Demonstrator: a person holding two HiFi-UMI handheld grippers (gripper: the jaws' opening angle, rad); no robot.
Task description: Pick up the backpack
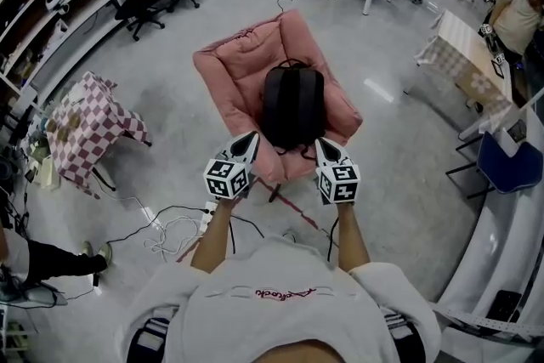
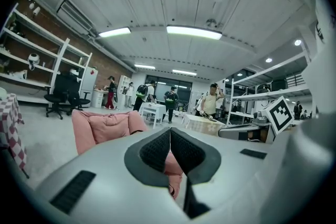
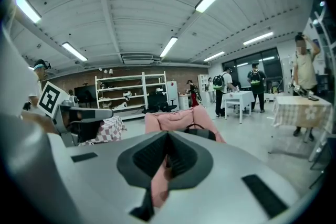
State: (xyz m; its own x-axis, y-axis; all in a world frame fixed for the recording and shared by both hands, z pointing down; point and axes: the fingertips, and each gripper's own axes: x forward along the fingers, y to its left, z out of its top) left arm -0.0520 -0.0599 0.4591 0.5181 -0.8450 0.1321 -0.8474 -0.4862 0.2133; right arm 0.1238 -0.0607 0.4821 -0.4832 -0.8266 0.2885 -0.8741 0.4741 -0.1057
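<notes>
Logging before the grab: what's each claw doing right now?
Left claw: shut, holding nothing.
Right claw: shut, holding nothing.

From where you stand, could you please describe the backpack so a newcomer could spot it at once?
In the middle of the open grey floor stands a pink padded chair. The backpack rests on its seat. It is the only black, rounded bag there, dark against the pink around it.

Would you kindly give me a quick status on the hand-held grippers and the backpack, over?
Left hand-held gripper shut, empty. Right hand-held gripper shut, empty. Backpack on pink chair, not held. Nothing in the way.
</notes>
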